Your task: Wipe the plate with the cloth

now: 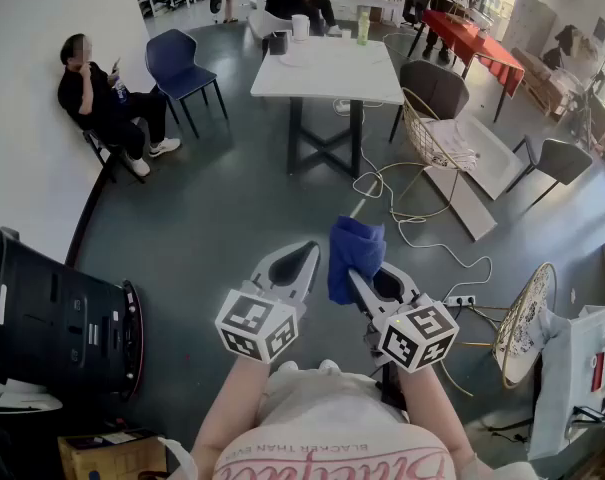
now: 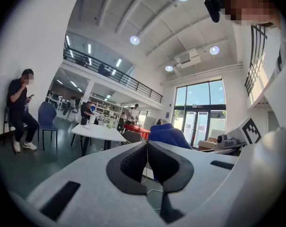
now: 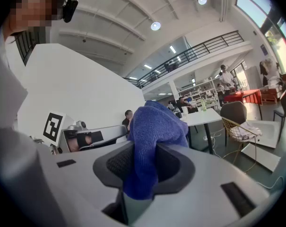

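Zero wiping done, judging by these views: no plate shows anywhere, so the whole wipe is left and the plate has to be found first. The pickup looks finished. The blue cloth (image 1: 355,251) is up in the air in front of the person, over the dark floor (image 1: 222,218) and well apart from the white table (image 1: 327,68) further out. Right gripper (image 1: 363,280): jaws closed down onto the cloth. In the right gripper view the fabric (image 3: 152,126) is pinched between the pads (image 3: 169,162), bunched above them with a tail hanging below. Grip looks solid, though a fair bit of loose cloth sits outside it. Left gripper (image 1: 304,252): jaws fully together, nothing between them. The left gripper view shows the pads (image 2: 133,162) meeting with only a hairline seam. It sits just beside the right one, not touching the cloth, and I'd guess it's free to steady the plate.
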`<state>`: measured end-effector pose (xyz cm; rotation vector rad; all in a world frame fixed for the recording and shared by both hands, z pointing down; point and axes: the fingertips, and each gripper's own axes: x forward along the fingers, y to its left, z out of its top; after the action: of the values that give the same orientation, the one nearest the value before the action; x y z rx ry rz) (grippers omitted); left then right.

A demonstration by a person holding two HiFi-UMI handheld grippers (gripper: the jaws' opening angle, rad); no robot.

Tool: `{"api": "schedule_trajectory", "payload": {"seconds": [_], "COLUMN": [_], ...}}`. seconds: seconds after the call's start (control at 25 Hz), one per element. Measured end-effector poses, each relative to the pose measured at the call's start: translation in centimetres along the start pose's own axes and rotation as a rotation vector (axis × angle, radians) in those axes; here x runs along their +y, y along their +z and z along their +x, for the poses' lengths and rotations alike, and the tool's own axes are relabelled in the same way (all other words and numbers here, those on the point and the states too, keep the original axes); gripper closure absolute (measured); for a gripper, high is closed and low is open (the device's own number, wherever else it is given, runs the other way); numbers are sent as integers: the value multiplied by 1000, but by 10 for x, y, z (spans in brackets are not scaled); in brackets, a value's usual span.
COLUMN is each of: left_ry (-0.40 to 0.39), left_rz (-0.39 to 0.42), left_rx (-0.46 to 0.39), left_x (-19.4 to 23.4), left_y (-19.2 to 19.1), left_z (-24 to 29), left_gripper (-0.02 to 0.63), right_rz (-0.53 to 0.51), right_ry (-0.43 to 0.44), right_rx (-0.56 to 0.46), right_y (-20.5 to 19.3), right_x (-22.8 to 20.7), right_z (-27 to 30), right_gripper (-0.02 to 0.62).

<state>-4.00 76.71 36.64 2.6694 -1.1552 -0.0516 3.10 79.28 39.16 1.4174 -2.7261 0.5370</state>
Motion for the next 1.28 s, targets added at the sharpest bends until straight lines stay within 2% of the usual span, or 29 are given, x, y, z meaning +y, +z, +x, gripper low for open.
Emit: {"api": "schedule_trajectory", "payload": {"seconds": [0.4, 0.56, 0.72, 1.0, 1.28], "left_ry": [25, 35, 33, 26, 15], "left_rz": [1, -19, -7, 3, 11], "left_rx": [9, 17, 25, 39, 47], "left_x": [-17, -17, -12, 15, 71], "left_y": [-10, -17, -17, -10, -2], "left_z": [12, 23, 37, 75, 127], "left_gripper": [601, 601, 601, 601, 601], "right_rz": [-18, -37, -17, 7, 16], "right_ry": [29, 26, 24, 14, 7], "right_rx": [7, 5, 4, -13, -11], "right_y": [-3, 0, 0, 12, 28], "right_x": [-13, -24, -38, -68, -105], "right_z": [-17, -19, -13, 15, 79], "right_gripper": [494, 493, 492, 492, 492]}}
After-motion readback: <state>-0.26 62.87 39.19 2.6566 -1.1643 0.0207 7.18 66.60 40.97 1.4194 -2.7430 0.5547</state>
